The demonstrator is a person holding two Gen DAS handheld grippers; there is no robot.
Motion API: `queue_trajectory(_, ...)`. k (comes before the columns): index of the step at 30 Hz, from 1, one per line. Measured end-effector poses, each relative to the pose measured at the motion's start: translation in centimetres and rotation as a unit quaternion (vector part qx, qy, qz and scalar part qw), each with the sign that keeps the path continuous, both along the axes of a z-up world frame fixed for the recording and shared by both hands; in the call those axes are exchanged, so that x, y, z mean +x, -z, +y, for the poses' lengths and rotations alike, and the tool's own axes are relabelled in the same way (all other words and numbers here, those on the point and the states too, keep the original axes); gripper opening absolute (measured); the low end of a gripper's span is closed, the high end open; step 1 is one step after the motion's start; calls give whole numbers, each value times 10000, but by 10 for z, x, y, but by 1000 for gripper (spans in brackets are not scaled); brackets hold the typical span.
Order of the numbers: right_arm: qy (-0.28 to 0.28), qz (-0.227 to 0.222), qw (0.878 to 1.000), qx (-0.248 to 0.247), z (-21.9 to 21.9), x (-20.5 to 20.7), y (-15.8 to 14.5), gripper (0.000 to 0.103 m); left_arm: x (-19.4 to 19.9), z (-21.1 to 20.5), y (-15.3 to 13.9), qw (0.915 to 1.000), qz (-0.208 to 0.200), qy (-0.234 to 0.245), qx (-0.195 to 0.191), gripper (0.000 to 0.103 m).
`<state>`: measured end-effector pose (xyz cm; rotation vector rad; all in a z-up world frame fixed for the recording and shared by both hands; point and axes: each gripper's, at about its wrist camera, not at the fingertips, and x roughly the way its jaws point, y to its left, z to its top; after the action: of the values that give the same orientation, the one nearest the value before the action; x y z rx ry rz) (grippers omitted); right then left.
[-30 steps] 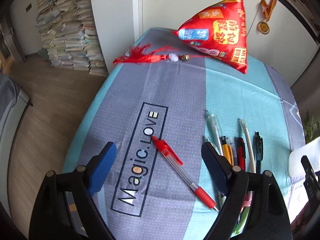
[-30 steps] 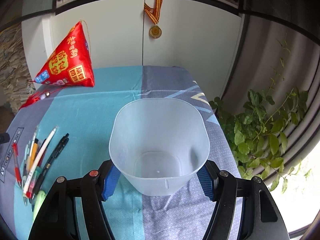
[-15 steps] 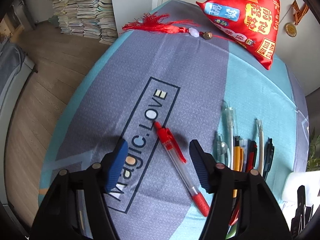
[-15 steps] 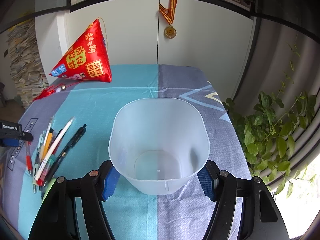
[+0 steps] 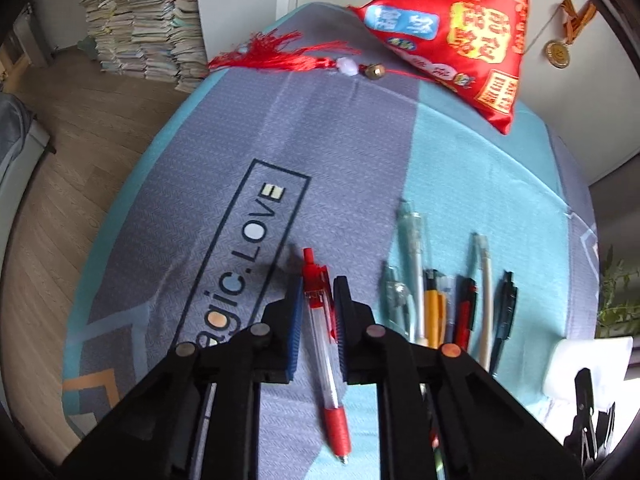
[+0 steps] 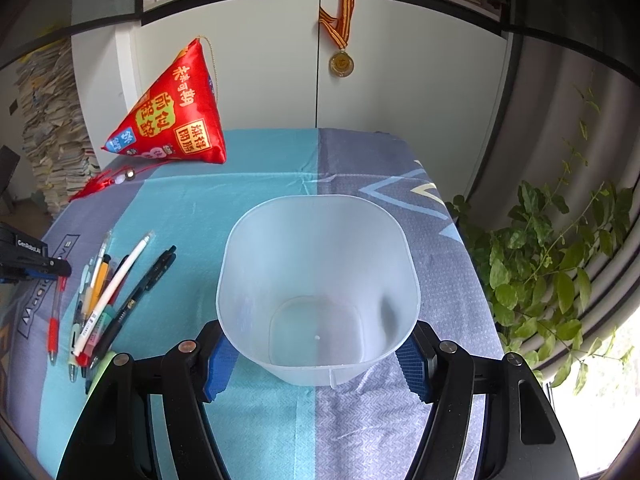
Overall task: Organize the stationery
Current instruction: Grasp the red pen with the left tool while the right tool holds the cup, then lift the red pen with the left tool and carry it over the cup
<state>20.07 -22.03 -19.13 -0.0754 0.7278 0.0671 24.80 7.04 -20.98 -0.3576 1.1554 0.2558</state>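
A red click pen [image 5: 326, 360] lies on the grey stripe of the tablecloth [image 5: 340, 140]. My left gripper [image 5: 319, 284] points down over it, and its jaws are closing on the pen's upper barrel, with the blue pads [image 5: 294, 320] touching both sides. In the right wrist view the same red pen [image 6: 54, 320] lies under the left gripper [image 6: 36, 264]. My right gripper [image 6: 316, 364] is shut on the base of an empty translucent plastic cup [image 6: 320, 240], holding it upright. Several more pens [image 5: 432, 304] lie side by side between the red pen and the cup.
A red pyramid-shaped pouch [image 5: 460, 32] with a red tassel [image 5: 272, 56] stands at the far end of the table. Stacks of paper [image 5: 148, 20] rise on the floor beyond the left edge. A leafy plant [image 6: 560, 264] grows beside the right edge.
The left gripper's jaws have come in from wide open to the red pen's sides, and the gripper has sunk towards it. The right gripper and the cup have barely moved.
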Motion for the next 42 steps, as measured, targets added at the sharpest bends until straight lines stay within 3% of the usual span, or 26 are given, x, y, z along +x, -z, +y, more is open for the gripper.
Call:
queue_trajectory(10, -40, 2, 10000, -71, 1, 4, 1, 69, -22, -33, -58, 9947, -787, 650, 123, 12)
queue_trajectory(16, -234, -267, 9994, -25, -1, 5, 7, 69, -34, -38, -84, 9890, -1164, 888, 193, 12)
queue_trajectory(26, -422, -30, 9991, -15, -6, 18, 23, 69, -47, -55, -119, 9774, -1683, 1257, 222, 12)
queue_trajectory(33, -409, -7, 9991, -70, -4, 18, 23, 70, -54, -84, -144, 9641, -2049, 1671, 235, 12)
queue_trajectory(42, -435, 51, 9990, -5, -6, 19, 26, 69, -57, -134, -173, 9399, -2477, 2349, 77, 12)
